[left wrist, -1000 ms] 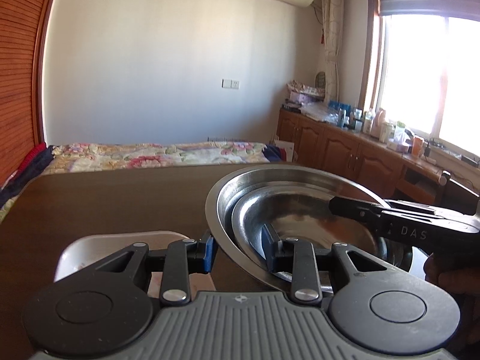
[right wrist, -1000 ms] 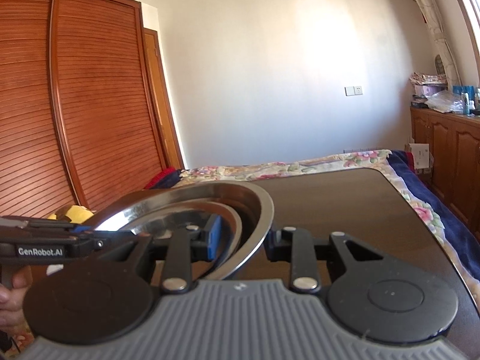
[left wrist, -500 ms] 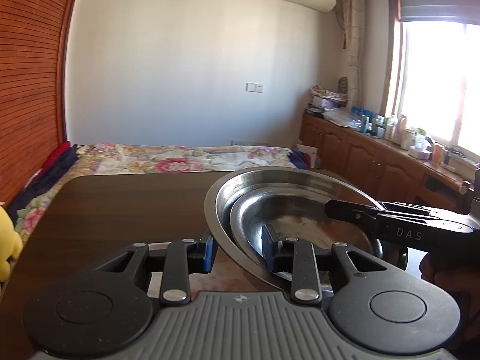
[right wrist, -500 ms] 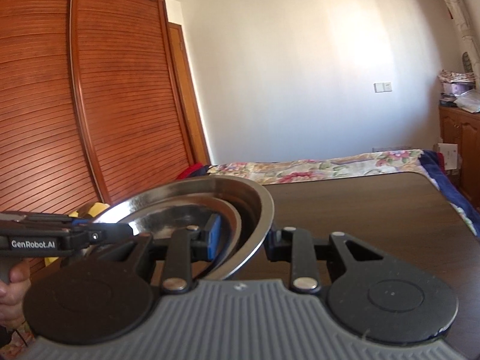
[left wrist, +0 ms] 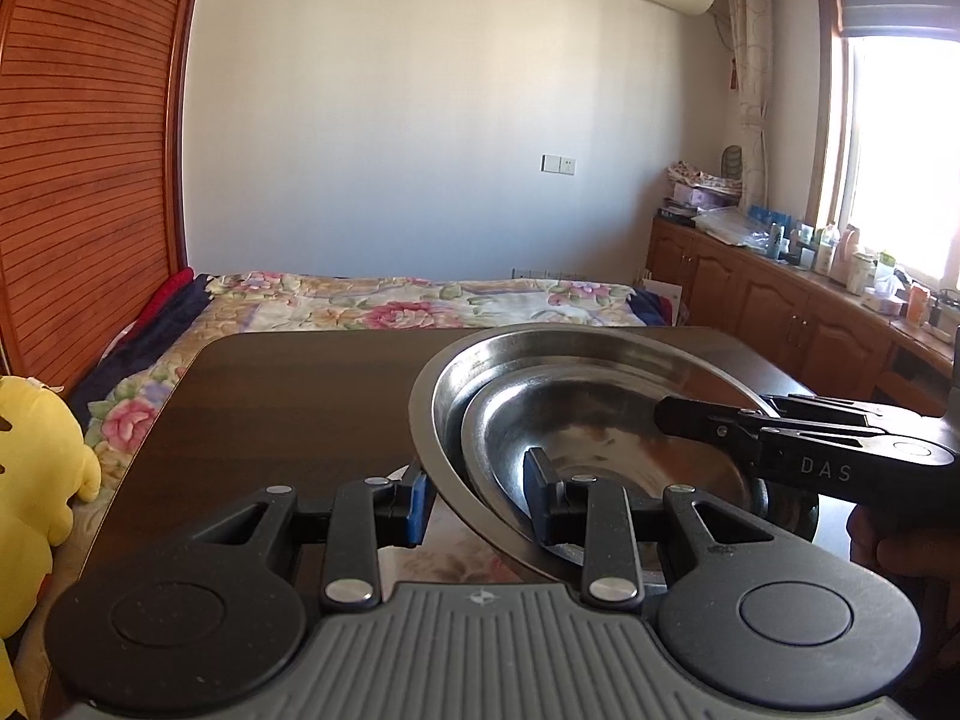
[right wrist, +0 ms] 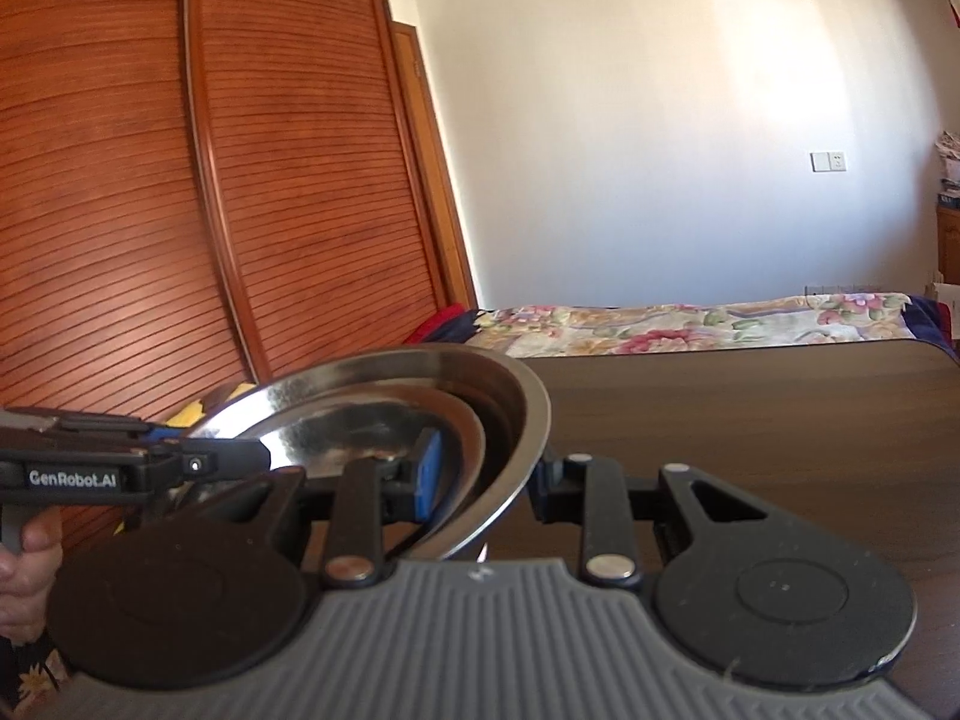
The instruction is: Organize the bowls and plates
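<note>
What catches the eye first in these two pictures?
Two nested steel bowls, one inside the other, are carried above a dark table, pinched at opposite rims by the left gripper and the right gripper. Beyond the table lies a flowered bed. A slatted wooden wardrobe fills the left side, and a yellow plush toy sits at the table's left edge.

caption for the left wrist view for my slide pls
Left tongs and right tongs clamp opposite rims of two nested steel bowls above a dark table.
</note>
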`<state>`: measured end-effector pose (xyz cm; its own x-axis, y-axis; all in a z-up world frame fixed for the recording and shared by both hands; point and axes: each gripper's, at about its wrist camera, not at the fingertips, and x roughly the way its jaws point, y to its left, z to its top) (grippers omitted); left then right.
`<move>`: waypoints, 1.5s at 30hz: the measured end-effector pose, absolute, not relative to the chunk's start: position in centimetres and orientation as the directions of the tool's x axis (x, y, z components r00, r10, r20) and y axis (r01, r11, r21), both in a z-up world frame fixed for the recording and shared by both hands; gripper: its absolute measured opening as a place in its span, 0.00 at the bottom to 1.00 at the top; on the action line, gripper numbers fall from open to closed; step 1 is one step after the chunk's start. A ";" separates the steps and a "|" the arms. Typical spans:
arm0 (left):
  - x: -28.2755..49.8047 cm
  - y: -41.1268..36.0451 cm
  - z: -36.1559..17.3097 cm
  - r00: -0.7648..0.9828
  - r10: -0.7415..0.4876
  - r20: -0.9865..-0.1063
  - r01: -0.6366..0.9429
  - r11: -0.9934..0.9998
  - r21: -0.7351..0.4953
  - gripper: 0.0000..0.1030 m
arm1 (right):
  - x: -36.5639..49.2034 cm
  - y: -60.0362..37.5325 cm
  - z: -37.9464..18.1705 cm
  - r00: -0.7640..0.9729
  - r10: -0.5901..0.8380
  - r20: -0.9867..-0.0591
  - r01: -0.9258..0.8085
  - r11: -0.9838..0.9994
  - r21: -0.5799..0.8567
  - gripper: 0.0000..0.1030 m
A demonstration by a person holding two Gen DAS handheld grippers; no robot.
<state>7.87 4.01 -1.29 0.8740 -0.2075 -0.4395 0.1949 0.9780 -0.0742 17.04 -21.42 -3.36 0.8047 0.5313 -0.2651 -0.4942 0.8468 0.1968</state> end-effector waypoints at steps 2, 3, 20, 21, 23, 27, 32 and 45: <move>7.9 4.2 -1.4 0.872 -0.204 -0.446 0.193 0.979 -0.071 0.33 | 16.8 -21.1 -3.4 0.804 0.531 -0.266 -0.498 0.847 0.187 0.31; 7.9 4.4 -1.5 0.871 -0.202 -0.449 0.191 0.979 -0.070 0.33 | 16.8 -21.0 -3.5 0.803 0.533 -0.268 -0.499 0.846 0.187 0.31; 7.6 5.7 -2.6 0.864 -0.171 -0.473 0.152 0.985 -0.080 0.33 | 16.4 -18.6 -3.9 0.769 0.561 -0.306 -0.533 0.827 0.177 0.31; 7.7 5.7 -2.7 0.863 -0.172 -0.476 0.152 0.985 -0.081 0.33 | 16.4 -18.6 -4.0 0.769 0.560 -0.308 -0.532 0.828 0.177 0.31; 7.7 5.6 -2.9 0.860 -0.168 -0.482 0.151 0.986 -0.076 0.33 | 16.5 -18.6 -4.1 0.770 0.557 -0.312 -0.529 0.830 0.176 0.31; 7.6 5.4 -3.4 0.862 -0.159 -0.482 0.142 0.987 -0.071 0.33 | 16.7 -18.5 -4.4 0.769 0.552 -0.322 -0.523 0.833 0.179 0.31; 7.6 5.3 -3.5 0.868 -0.145 -0.474 0.135 0.989 -0.056 0.33 | 16.7 -18.5 -4.6 0.768 0.557 -0.316 -0.526 0.830 0.186 0.32; 7.1 4.5 -3.8 0.874 -0.122 -0.471 0.116 0.992 -0.042 0.38 | 16.3 -18.1 -4.4 0.763 0.558 -0.327 -0.535 0.828 0.166 0.36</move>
